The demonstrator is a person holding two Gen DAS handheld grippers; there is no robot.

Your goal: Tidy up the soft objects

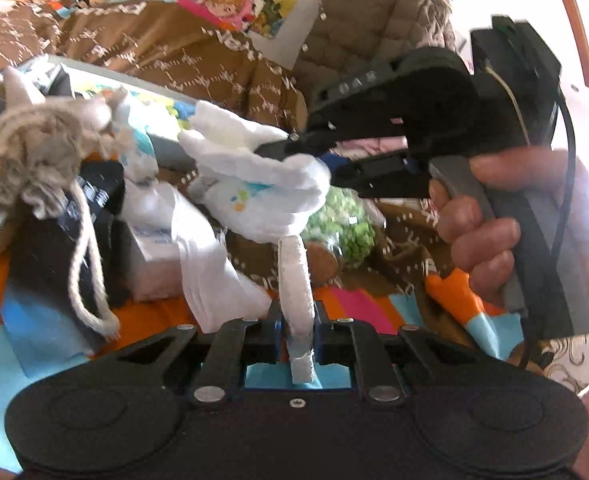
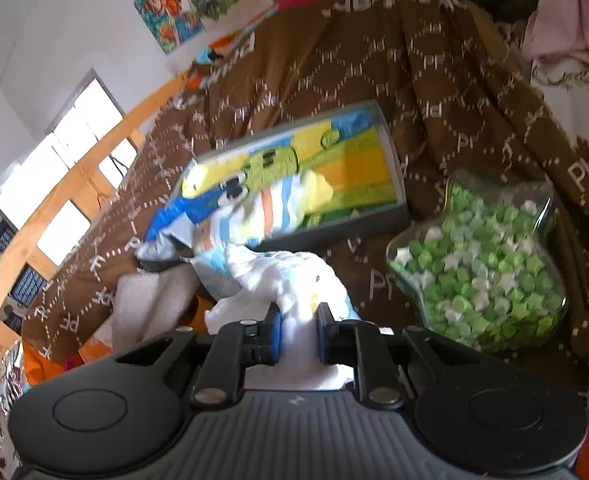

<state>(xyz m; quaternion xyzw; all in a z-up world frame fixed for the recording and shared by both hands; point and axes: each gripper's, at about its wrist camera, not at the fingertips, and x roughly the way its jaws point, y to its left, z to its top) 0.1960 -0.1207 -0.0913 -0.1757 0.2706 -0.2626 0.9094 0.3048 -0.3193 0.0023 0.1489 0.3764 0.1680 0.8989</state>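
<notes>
Closest to the left wrist camera, the left gripper was clenched on the narrow end of a white sock, which stood up between its pads like a strap. The rest of that sock bunched toward twelve o'clock, where the right gripper, reaching in from three o'clock with a hand on its trigger, pinched the other end. I judged the sock was held at both ends so it could be pulled straight or folded clear of the clutter.

From the right wrist camera, the right gripper's pads were likewise squeezed on the white cloth, its bulk spilling out toward twelve o'clock.

Below the sock, spread over a brown patterned blanket, lay the waiting pile: a tangle of grey yarn at nine o'clock in the left view and more white socks at about seven. A grey tray with a cartoon lining sat beyond the sock at twelve in the right view, with a striped sock already in it, so it was probably the destination. A glass jar of green paper stars stood just beside it at three o'clock.
</notes>
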